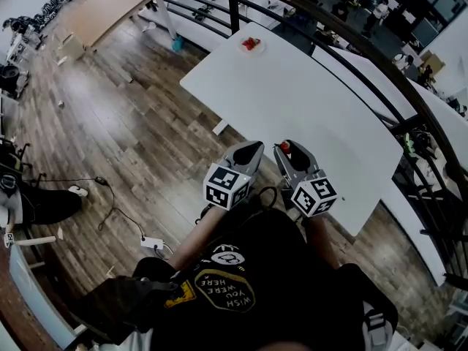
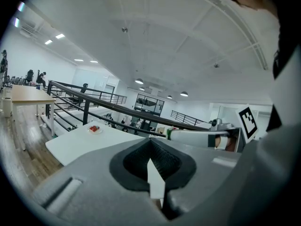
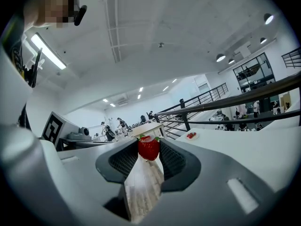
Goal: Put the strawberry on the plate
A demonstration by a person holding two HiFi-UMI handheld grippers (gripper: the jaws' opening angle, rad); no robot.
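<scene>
Fingers (image 3: 171, 159) of right gripper (image 3: 149, 150) grip strawberry (image 3: 148, 147), pointing toward plate (image 3: 191, 136).

A long white counter (image 1: 307, 108) stands on a dark plank floor (image 1: 124, 123), its far end close to a black railing (image 1: 232, 6). Beyond the railing are more white tables (image 1: 439, 115) and a few people (image 1: 380, 9). A wooden table (image 1: 110, 9) sits well apart at the upper left. A black cable (image 1: 110, 196) trails over the floor to a white power strip (image 1: 152, 244).
</scene>
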